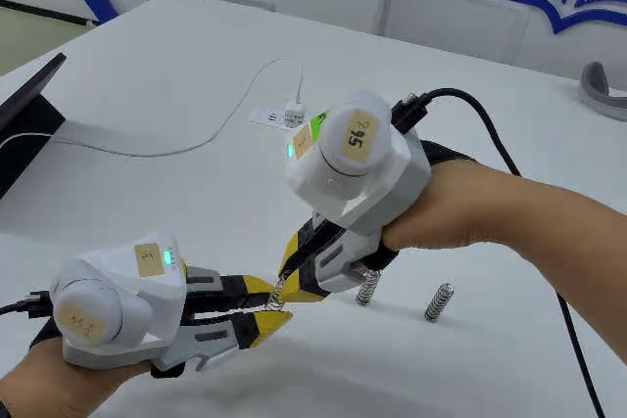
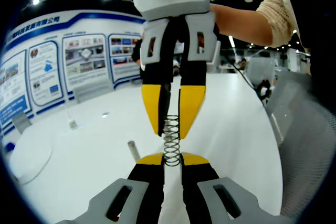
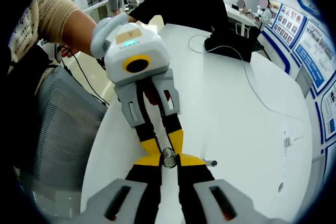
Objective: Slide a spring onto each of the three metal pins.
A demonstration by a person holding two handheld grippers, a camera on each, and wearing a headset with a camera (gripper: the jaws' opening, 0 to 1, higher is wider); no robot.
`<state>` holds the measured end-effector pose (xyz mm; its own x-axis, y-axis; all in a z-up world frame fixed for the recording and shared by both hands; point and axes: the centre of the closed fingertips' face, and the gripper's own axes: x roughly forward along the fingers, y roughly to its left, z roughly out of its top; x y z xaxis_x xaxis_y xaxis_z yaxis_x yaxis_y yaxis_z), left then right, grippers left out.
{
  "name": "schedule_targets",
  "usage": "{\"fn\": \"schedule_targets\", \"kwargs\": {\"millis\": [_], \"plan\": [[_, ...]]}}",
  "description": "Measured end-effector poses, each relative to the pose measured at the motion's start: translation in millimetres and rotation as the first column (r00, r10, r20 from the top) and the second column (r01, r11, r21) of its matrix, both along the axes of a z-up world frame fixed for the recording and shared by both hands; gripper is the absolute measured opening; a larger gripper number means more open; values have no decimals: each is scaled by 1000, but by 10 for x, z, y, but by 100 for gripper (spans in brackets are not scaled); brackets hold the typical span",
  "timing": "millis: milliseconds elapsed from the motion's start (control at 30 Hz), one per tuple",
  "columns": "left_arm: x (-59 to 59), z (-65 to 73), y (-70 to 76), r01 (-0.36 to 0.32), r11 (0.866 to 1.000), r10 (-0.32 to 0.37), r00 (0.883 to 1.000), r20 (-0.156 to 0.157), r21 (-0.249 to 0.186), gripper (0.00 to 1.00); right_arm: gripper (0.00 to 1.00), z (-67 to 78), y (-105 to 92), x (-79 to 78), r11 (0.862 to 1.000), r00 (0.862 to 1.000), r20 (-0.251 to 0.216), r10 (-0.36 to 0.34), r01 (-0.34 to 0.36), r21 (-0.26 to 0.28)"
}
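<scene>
left gripper [image 2: 171, 160]: your jaws narrow, pinching one spring [image 2: 171, 140] end | right gripper [image 3: 168, 160]: narrow, on its other end | spring above table [image 1: 196, 144] | second spring [image 1: 367, 288], third spring [image 1: 439, 301] upright beside | pin [image 2: 134, 150] bare

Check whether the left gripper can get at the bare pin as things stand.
Probably not yet: the left gripper and the right gripper are both shut on the spring held between them, though the table around the bare pin looks free.
</scene>
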<state>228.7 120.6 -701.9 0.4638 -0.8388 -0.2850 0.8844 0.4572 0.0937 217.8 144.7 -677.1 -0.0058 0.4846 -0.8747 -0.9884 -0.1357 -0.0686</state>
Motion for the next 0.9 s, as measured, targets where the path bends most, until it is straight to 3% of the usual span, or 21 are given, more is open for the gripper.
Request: {"fn": "schedule_targets", "kwargs": {"millis": [367, 900], "plan": [[33, 19, 14, -19, 1000, 19, 1000, 8, 2, 17, 12, 23, 15, 63, 1000, 1000, 13, -2, 2, -3], [103, -61, 152, -75, 997, 76, 997, -13, 23, 29, 12, 80, -29, 205, 1000, 999, 37, -18, 19, -8]]}}
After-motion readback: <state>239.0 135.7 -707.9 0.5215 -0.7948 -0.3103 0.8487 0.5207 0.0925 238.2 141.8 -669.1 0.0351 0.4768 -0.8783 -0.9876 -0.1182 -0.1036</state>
